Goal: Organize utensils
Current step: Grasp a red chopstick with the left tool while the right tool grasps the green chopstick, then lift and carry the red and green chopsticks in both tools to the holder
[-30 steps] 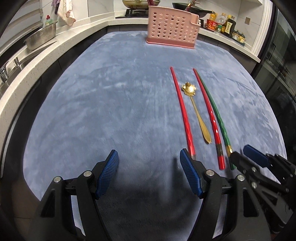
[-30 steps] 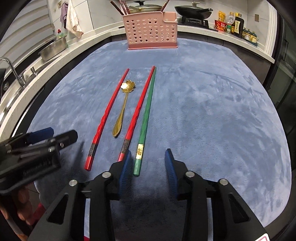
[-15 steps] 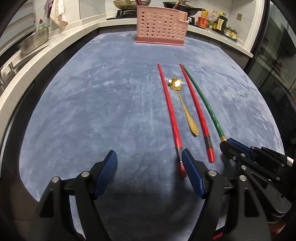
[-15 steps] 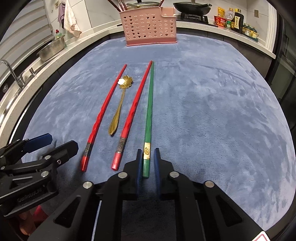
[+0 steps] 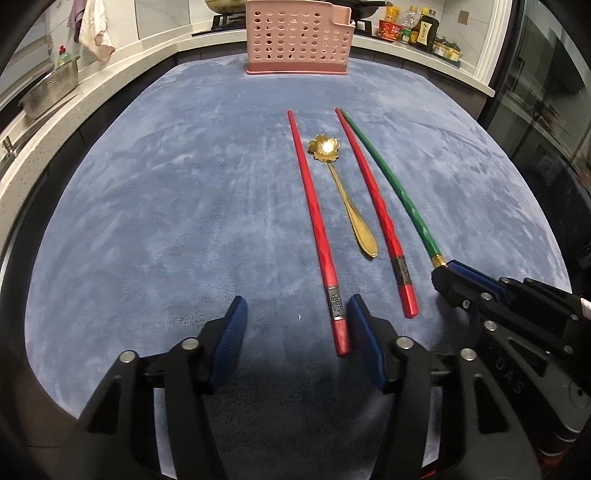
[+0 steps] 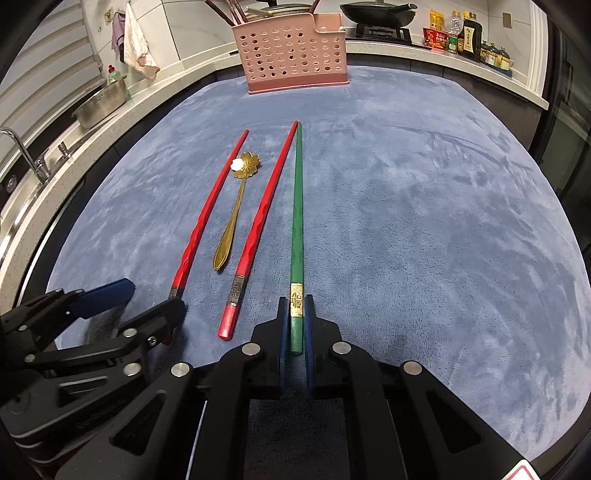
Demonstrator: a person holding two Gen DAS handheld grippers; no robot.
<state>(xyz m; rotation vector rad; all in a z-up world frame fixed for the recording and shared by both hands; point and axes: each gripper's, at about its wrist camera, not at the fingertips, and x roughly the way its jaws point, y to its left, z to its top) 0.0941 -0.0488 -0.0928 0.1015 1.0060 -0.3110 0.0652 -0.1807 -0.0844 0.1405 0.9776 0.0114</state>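
Observation:
On the blue mat lie two red chopsticks (image 5: 314,206) (image 5: 373,199), a gold flower-bowl spoon (image 5: 341,184) between them, and a green chopstick (image 5: 391,184) at the right. My right gripper (image 6: 296,325) is shut on the near end of the green chopstick (image 6: 296,221). My left gripper (image 5: 295,332) is open, and the near end of the left red chopstick lies just inside its right finger (image 5: 364,332). A pink perforated utensil basket (image 5: 299,40) stands at the far edge of the mat; the right wrist view (image 6: 291,51) shows utensils in it.
A white counter wraps around the mat, with a steel colander (image 5: 51,92) and a tap (image 6: 22,151) at the left. A wok (image 6: 376,13) on a stove and sauce bottles (image 6: 465,35) stand behind the basket at the right.
My right gripper has closed from open onto the green chopstick's near end. My left gripper has shifted right, so the left red chopstick's end now lies between its open fingers.

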